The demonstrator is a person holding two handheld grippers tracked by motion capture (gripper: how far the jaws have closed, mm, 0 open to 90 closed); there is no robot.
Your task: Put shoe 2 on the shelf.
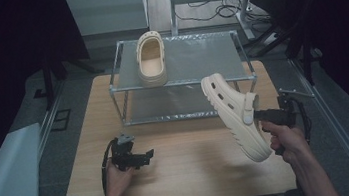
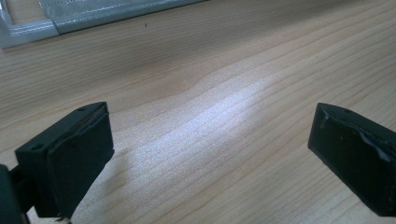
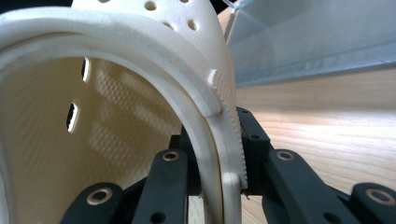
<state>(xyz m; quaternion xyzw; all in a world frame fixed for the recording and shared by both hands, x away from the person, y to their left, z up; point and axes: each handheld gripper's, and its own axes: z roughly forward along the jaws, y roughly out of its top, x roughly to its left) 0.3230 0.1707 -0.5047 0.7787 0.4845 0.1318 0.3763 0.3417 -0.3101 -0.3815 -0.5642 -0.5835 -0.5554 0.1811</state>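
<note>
Pale woodgrain tabletop [image 1: 190,161] is lying under the perforated, ridge-soled cream foam clog [image 1: 235,115] I am holding tilted in the air before the wire rack [image 1: 185,79]. My right claw [image 1: 256,114] is pinching its rim; my left claw [image 1: 150,154] is gaping wide, unladen, low over the wood. Its mate [image 1: 151,59] is sitting on the rack's top shelf.

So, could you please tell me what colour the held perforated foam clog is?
Cream; the perforated foam clog shows best in the high view.
</note>
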